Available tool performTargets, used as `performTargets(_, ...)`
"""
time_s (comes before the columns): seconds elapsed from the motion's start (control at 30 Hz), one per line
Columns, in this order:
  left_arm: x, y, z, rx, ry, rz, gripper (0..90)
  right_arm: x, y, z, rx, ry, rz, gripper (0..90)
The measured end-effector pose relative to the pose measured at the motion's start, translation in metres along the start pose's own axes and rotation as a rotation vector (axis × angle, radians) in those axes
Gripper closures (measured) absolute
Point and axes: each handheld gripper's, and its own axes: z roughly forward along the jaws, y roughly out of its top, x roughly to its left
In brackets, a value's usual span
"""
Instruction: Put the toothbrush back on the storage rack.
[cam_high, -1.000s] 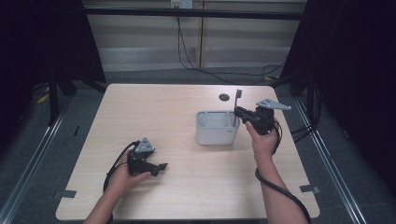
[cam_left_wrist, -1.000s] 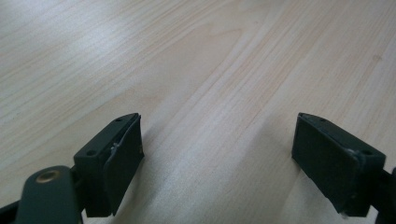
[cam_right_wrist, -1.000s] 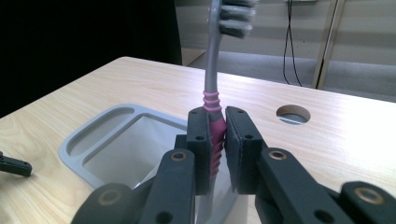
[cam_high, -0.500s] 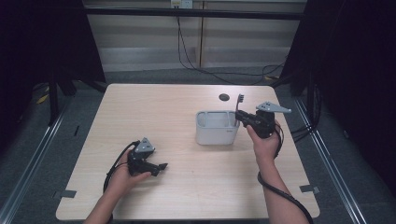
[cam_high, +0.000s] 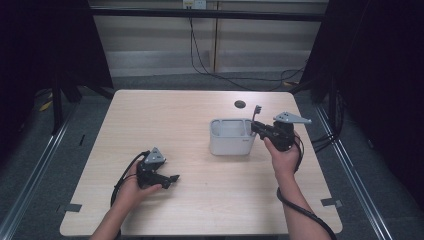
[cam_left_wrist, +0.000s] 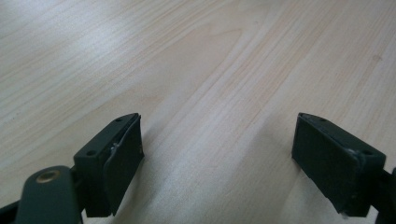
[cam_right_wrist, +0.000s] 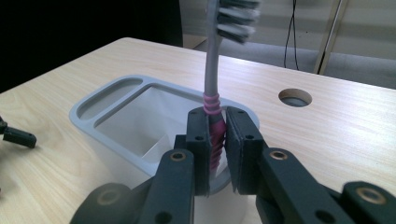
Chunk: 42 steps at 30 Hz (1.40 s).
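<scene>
A grey toothbrush (cam_right_wrist: 213, 70) with pink grip rings stands upright, bristles up, clamped between the jaws of my right gripper (cam_right_wrist: 218, 140). Its lower end hangs at the near rim of a white holder (cam_right_wrist: 121, 116) with a narrow slot and a wide compartment. From above, the right gripper (cam_high: 256, 128) sits at the right end of the holder (cam_high: 231, 142), with the toothbrush (cam_high: 257, 111) rising from it. My left gripper (cam_high: 173, 178) rests low over the table's front left, its jaws wide apart over bare wood (cam_left_wrist: 219, 154).
A round cable hole (cam_high: 240, 104) lies in the tabletop behind the holder. Dark curtains flank the table, and cables hang at the back wall. Black cables trail from both grippers.
The right gripper with the toothbrush has shifted slightly down and toward the holder's right end. The left gripper has stayed put.
</scene>
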Motion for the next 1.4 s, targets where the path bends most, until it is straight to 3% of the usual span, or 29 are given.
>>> performTargets(1.4, 0.0004, 0.0001, -0.0003, 0.004, -0.009, 0.000, 16.0, 0.0050, -0.0033, -0.0042, 0.016, -0.001, -0.006, 76.3)
